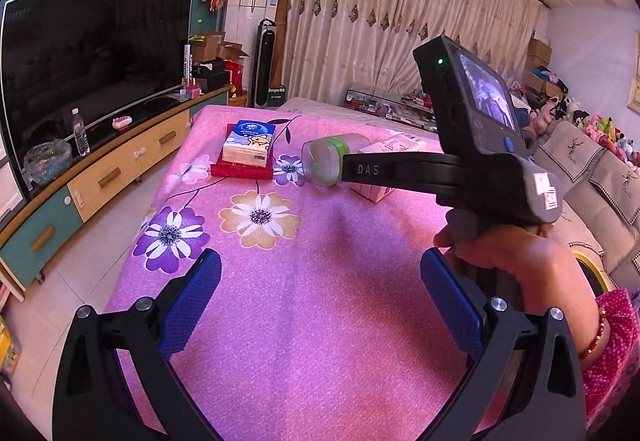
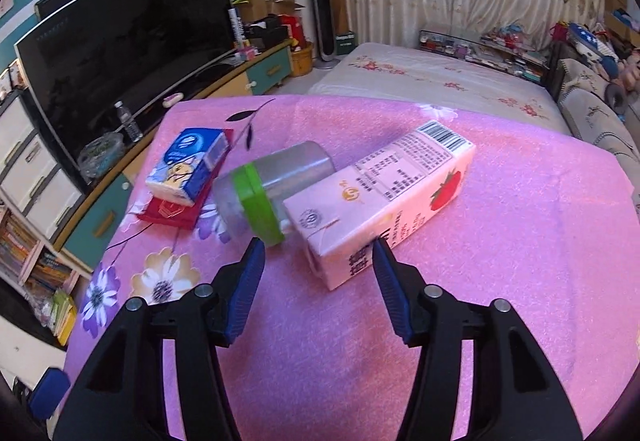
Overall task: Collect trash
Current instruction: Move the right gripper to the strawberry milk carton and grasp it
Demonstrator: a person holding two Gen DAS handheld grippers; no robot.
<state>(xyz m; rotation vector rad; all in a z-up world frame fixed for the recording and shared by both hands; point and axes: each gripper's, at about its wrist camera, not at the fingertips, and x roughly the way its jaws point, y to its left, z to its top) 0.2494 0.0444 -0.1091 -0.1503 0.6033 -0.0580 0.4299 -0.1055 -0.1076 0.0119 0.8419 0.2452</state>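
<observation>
The right gripper (image 2: 319, 255) stands wide and holds nothing; its two blue pads sit either side of the near end of the pink carton (image 2: 380, 205), the right pad just at that end's corner, the left pad close by the green band of the bottle (image 2: 266, 187); whether either pad touches, I cannot tell. The carton lies flat on the pink flowered worktop (image 2: 500, 241), its long axis running from the gripper away and to the right, so its short near end faces the opening; closing there would pinch it across its width, I judge. The bottle, clear with a green band, lies on its side touching the carton's left flank, its axis slanting the same way. The left gripper (image 1: 320, 295) is also wide and empty, well back over bare cloth; the right hand is plainly the nearer, and in the left view the right tool's body shows the letters "DAS".

On the carton: a barcode at the far end, a block of small print too fine to read, a round orange mark, a red strawberry on the side, and large dark characters along the near edge that I cannot make out. Further left a blue tissue pack (image 2: 188, 165) rests on a flat red box (image 2: 176, 211); its writing is unreadable.
</observation>
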